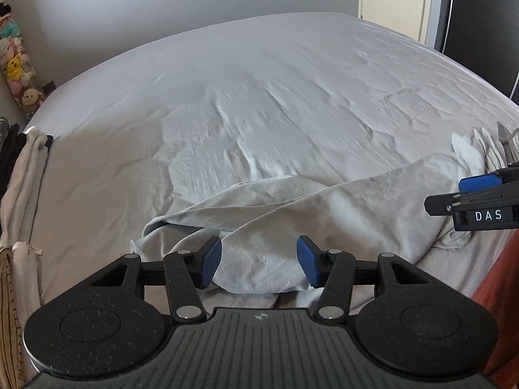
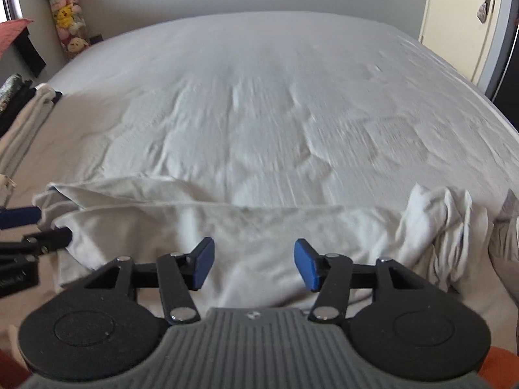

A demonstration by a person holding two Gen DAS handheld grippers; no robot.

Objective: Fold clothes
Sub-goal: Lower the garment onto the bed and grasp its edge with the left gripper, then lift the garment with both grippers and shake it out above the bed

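A pale grey garment lies crumpled and partly folded over itself along the near edge of the bed. My left gripper is open just over its left end, with a fold of cloth between the blue pads and no pad pressing on it. In the right wrist view the same garment stretches across the frame. My right gripper is open above its middle. Each gripper shows at the edge of the other's view: the right gripper, the left gripper.
A pile of white and dark clothes sits at the bed's left edge. More bunched white cloth lies at the right. Plush toys hang in the far left corner. A cream door stands far right.
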